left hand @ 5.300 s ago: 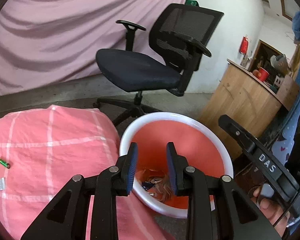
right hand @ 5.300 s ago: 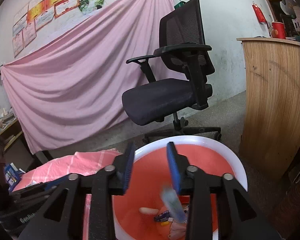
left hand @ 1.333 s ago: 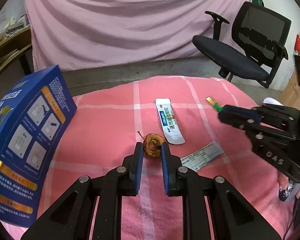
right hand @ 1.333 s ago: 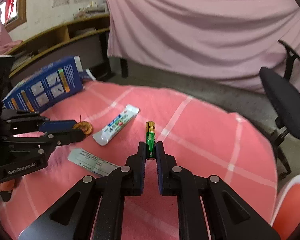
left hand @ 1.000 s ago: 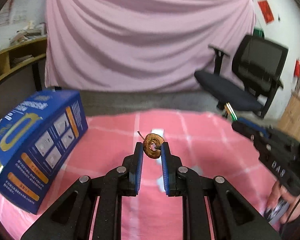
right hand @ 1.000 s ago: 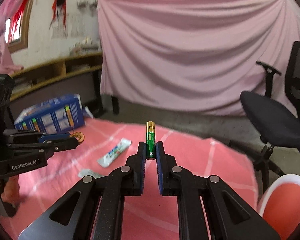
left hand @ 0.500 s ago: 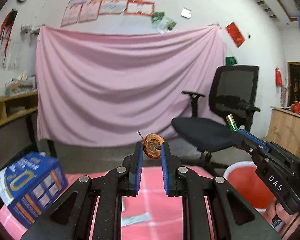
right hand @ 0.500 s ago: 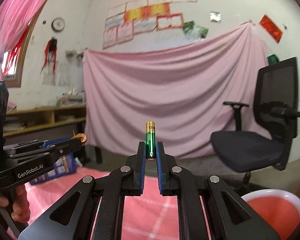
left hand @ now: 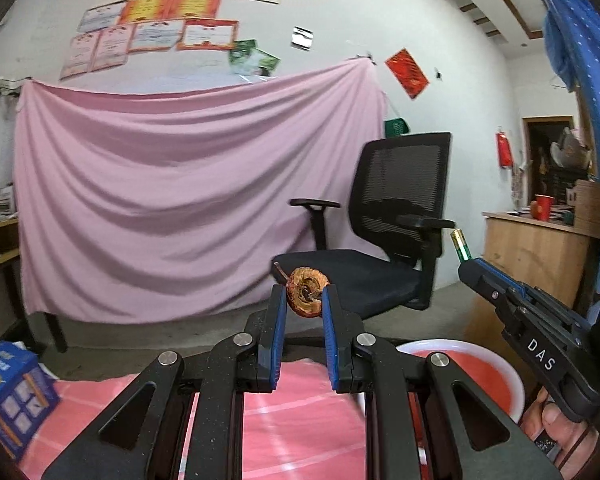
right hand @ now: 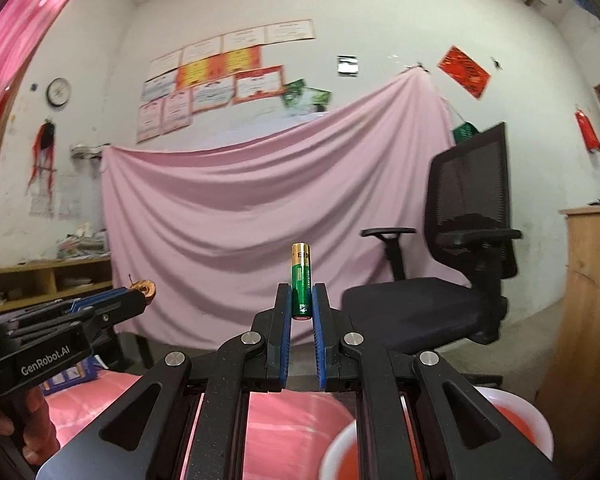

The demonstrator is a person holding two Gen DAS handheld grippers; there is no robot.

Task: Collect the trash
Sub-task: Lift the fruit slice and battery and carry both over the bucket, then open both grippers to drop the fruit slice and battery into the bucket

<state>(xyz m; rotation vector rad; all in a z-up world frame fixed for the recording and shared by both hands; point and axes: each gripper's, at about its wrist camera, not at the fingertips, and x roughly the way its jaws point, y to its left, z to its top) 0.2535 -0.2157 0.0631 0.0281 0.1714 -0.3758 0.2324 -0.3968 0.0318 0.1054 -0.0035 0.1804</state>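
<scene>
A dried fruit slice point(left hand: 307, 297) is held between the jaws of the left claw point(left hand: 303, 300), and a battery point(right hand: 301, 280) is held upright in the right claw point(right hand: 301, 300), which is positioned to the right of the left one. Below and to the right of both, a bin point(left hand: 496, 364) is set beside the cloth-covered counter point(left hand: 300, 432), on whose left end a box point(left hand: 8, 392) is placed. Behind them an office chair point(left hand: 384, 248) is placed, with a hanging sheet point(left hand: 172, 192) to its left and a wooden cabinet point(left hand: 536, 256) to its right.

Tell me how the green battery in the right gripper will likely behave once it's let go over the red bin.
The battery is a smooth, rigid cylinder, pinched only at its lower end by the right gripper, so it could slip or pivot if the grip loosens. Dropped into the red bin, it would probably fall straight, being dense for its size, then roll on the bottom.
</scene>
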